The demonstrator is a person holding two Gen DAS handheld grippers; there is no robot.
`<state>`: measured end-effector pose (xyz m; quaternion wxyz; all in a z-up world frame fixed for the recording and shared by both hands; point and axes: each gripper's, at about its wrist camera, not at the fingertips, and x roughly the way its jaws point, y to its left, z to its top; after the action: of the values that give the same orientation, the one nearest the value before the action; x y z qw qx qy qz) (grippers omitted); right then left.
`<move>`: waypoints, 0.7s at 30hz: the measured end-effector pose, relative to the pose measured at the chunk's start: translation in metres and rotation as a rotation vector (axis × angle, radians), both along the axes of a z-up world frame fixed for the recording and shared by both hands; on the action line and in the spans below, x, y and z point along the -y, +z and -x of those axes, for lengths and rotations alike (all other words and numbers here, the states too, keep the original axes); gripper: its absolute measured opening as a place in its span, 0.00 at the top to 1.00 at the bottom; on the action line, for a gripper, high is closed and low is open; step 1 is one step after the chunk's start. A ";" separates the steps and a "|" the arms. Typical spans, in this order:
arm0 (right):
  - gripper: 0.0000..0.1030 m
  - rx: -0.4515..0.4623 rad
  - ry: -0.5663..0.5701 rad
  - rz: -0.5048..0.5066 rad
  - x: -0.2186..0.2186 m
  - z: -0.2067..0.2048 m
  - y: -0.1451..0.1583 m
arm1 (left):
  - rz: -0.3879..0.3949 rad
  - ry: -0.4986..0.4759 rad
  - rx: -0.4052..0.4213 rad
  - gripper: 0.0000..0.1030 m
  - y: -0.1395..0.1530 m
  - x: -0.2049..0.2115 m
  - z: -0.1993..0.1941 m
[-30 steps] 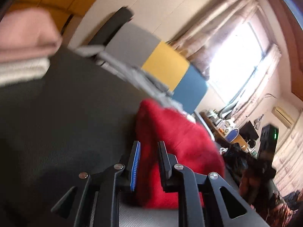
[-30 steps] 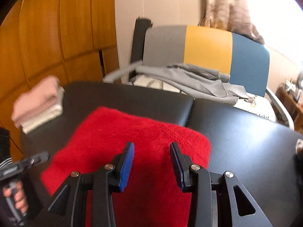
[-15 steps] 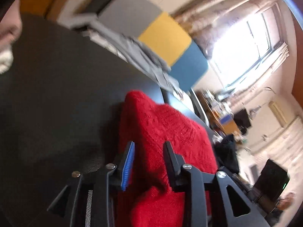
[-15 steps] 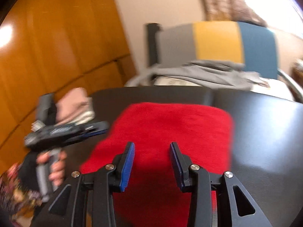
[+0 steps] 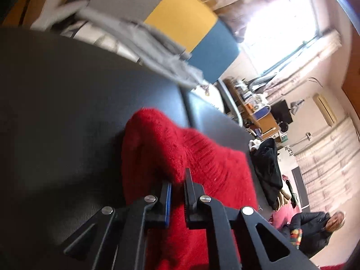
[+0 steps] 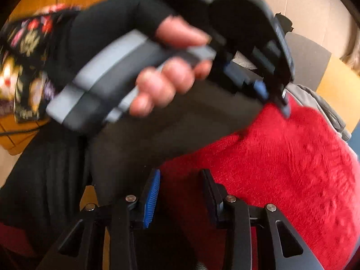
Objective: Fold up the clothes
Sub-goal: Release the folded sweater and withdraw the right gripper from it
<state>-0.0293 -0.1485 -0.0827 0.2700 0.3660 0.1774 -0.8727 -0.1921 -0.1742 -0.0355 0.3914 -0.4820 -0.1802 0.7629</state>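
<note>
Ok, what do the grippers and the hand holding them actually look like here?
Both grippers, left gripper and right gripper, have black angular linkages with silver rivets and a blue ribbed pad on one finger. The left hand wears a black fingerless glove under a floral sleeve, gripping a grey handle.

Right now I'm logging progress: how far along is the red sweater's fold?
Mid-fold. The red sweater already lies as a compact block on the black table. The left gripper pinches a raised fold; the right gripper stands open. Laying that fold down remains.
</note>
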 end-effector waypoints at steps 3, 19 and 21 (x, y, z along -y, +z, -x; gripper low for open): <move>0.64 -0.016 -0.006 -0.010 0.002 -0.005 -0.003 | 0.016 0.008 -0.023 0.93 0.004 -0.003 0.006; 0.49 -0.077 -0.020 0.125 -0.009 -0.027 0.016 | -0.085 0.193 -0.052 0.80 -0.023 0.045 -0.011; 0.49 -0.105 -0.037 0.194 -0.025 -0.037 0.033 | -0.086 0.238 -0.108 0.80 -0.010 0.053 -0.021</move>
<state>0.0079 -0.1231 -0.0495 0.2785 0.2954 0.0994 -0.9085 -0.1707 -0.2272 -0.0455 0.3278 -0.3984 -0.2473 0.8202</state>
